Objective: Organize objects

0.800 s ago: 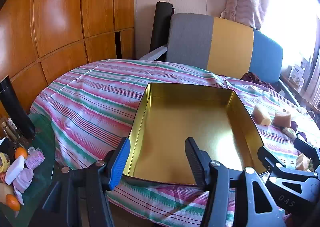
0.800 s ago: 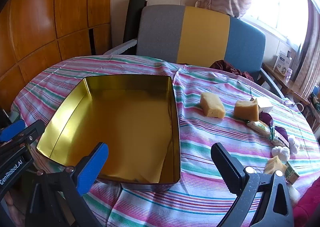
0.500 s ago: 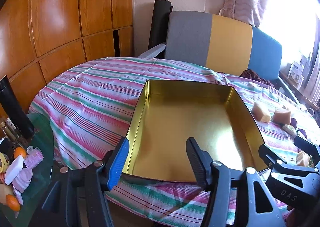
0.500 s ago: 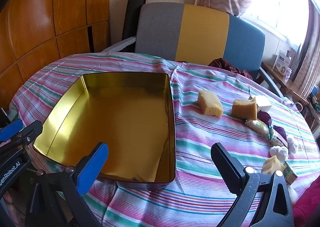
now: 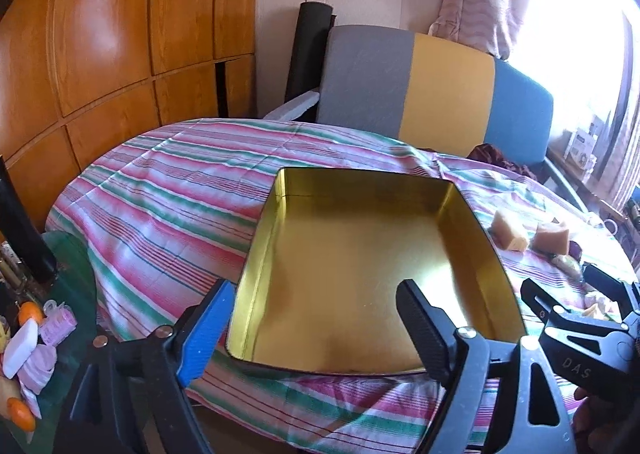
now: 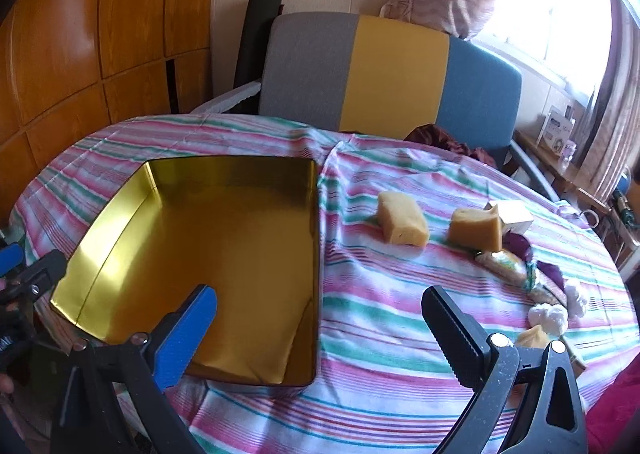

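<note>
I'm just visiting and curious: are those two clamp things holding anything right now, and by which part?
Nothing is held. The left gripper and right gripper both stand open above the gold tin.

Tin tray is set on the clothed table, toward its left side. Two sponge blocks are placed right of the tray, apart from it; small wrapped items are strung along the right edge. A chair is positioned behind the table. A side surface with clutter is located lower left.
</note>
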